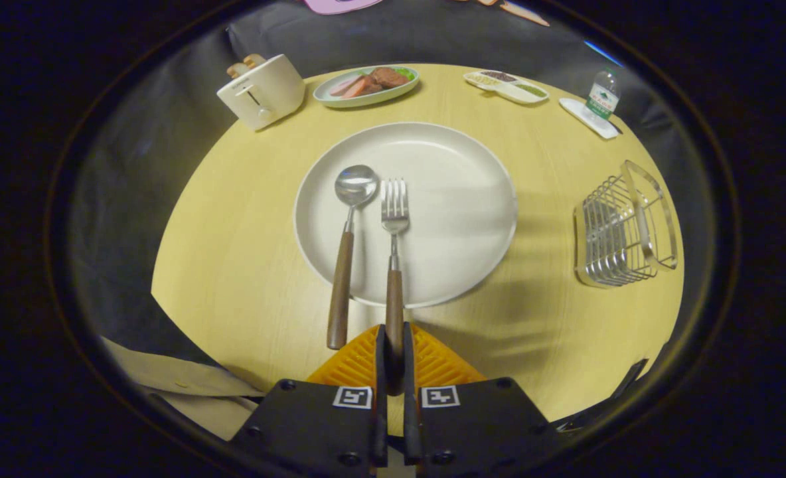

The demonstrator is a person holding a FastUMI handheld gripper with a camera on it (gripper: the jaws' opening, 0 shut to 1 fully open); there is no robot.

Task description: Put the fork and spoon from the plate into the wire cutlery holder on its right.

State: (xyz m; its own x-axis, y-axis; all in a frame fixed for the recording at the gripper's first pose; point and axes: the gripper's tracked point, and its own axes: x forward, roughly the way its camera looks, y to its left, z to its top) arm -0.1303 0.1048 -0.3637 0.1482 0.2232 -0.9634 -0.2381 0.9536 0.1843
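A large white plate (pixel 459 199) lies on the round yellow table. On its left half a fork (pixel 394 226) and a spoon (pixel 351 219) lie side by side, both with brown wooden handles that reach over the plate's near rim. The spoon is to the left of the fork. My gripper (pixel 393 332) is shut on the near end of the fork's handle, with both fingers pressed against it. The wire cutlery holder (pixel 622 229) stands to the right of the plate, near the table's right edge.
Beyond the plate are a white toaster (pixel 261 91) with bread in it, a dish of sliced meat (pixel 366 85), a divided snack tray (pixel 506 85) and a water bottle (pixel 602 96) on a coaster. A beige sleeve (pixel 180 388) is at the near left.
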